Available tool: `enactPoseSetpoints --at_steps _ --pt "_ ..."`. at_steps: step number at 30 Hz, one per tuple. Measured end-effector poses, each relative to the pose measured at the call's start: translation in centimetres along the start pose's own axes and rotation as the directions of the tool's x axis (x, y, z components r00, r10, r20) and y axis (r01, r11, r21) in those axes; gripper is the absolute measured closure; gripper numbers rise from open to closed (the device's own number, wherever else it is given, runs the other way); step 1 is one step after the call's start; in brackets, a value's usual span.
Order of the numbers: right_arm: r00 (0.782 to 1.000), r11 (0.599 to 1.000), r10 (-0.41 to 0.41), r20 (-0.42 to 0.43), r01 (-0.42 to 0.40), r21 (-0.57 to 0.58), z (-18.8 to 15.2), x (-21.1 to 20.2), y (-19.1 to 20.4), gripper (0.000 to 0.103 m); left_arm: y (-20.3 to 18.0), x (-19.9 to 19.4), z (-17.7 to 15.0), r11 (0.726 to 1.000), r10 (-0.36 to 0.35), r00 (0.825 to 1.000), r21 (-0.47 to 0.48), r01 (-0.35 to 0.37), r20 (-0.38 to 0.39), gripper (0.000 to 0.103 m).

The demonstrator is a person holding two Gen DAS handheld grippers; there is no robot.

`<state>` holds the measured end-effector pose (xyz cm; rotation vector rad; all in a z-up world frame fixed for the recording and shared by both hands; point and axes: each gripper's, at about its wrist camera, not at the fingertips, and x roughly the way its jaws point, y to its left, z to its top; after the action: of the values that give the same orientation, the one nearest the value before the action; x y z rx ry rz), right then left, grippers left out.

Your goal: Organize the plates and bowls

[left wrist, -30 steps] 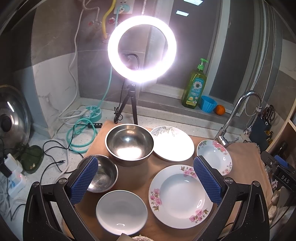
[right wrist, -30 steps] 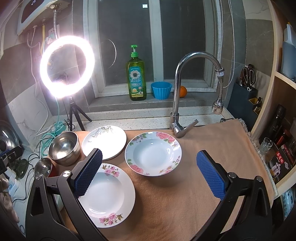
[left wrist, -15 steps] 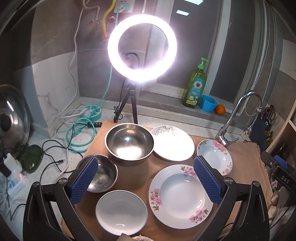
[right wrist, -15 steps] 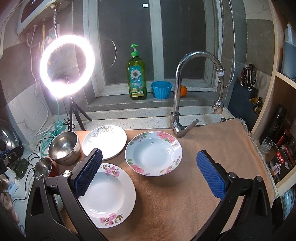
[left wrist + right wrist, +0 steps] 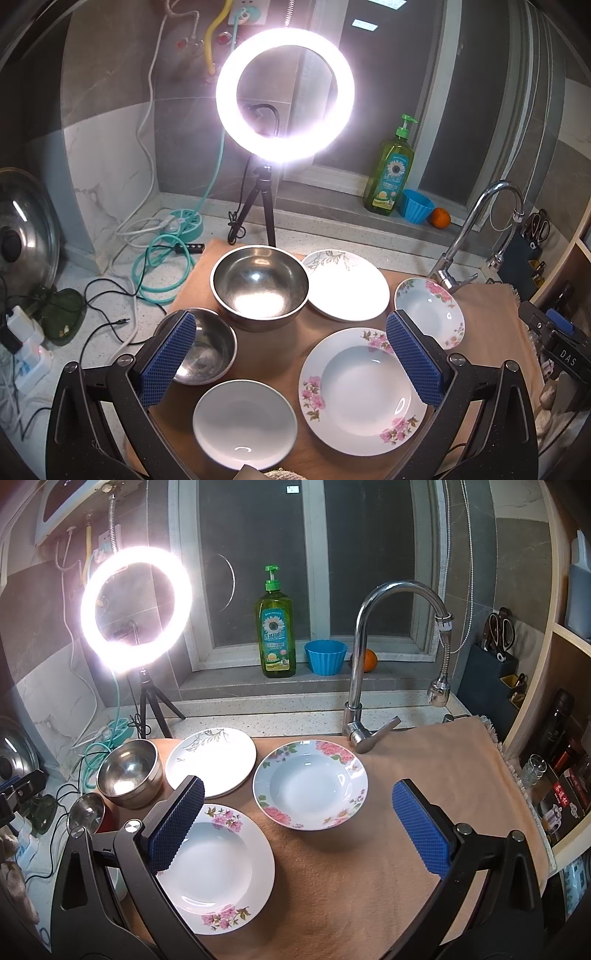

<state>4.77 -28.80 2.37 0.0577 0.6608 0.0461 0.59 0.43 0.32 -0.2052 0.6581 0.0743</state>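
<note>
On a tan cloth lie a large steel bowl (image 5: pixel 260 286), a small steel bowl (image 5: pixel 207 350), a plain white plate (image 5: pixel 245 422), a big pink-flowered plate (image 5: pixel 364 391), a leaf-patterned plate (image 5: pixel 347 286) and a small flowered deep plate (image 5: pixel 430 312). My left gripper (image 5: pixel 291 360) hovers open above the cloth, between the small steel bowl and the big flowered plate, holding nothing. My right gripper (image 5: pixel 299 829) is open and empty over the small flowered deep plate (image 5: pixel 310 784); the big flowered plate (image 5: pixel 218 867) lies under its left finger.
A lit ring light (image 5: pixel 284 96) on a tripod stands behind the bowls. Cables (image 5: pixel 162 266) and a pot lid (image 5: pixel 22 236) lie to the left. A tap (image 5: pixel 369 664), soap bottle (image 5: pixel 277 635), blue cup (image 5: pixel 325 657) and shelves (image 5: pixel 561 738) bound the back and right.
</note>
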Motion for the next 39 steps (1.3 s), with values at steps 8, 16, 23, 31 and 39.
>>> enactPoseSetpoints --at_steps 8,16,23,31,39 --pt "1.0 1.0 0.002 -0.003 -0.002 0.0 -0.1 0.3 0.1 0.0 0.1 0.1 0.0 1.0 0.0 1.0 0.0 0.0 -0.003 0.0" --pt "1.0 1.0 0.004 -0.007 -0.004 0.0 -0.2 0.3 0.2 0.0 0.1 0.1 0.0 1.0 0.0 1.0 -0.001 0.0 -0.004 0.0" --pt "1.0 1.0 0.003 -0.008 -0.003 0.0 -0.3 0.6 0.2 0.0 0.1 0.1 0.1 1.0 0.0 1.0 -0.003 0.0 -0.005 0.0" --pt "1.0 1.0 0.005 -0.02 -0.005 0.003 -0.6 1.1 0.1 0.0 0.1 0.6 -0.2 1.0 -0.004 1.0 0.002 0.004 -0.022 0.0" --pt "0.999 1.0 0.008 -0.045 -0.008 0.005 -1.1 1.9 -0.9 0.0 0.2 2.0 -0.7 0.999 -0.042 0.995 0.001 0.043 -0.094 0.0"
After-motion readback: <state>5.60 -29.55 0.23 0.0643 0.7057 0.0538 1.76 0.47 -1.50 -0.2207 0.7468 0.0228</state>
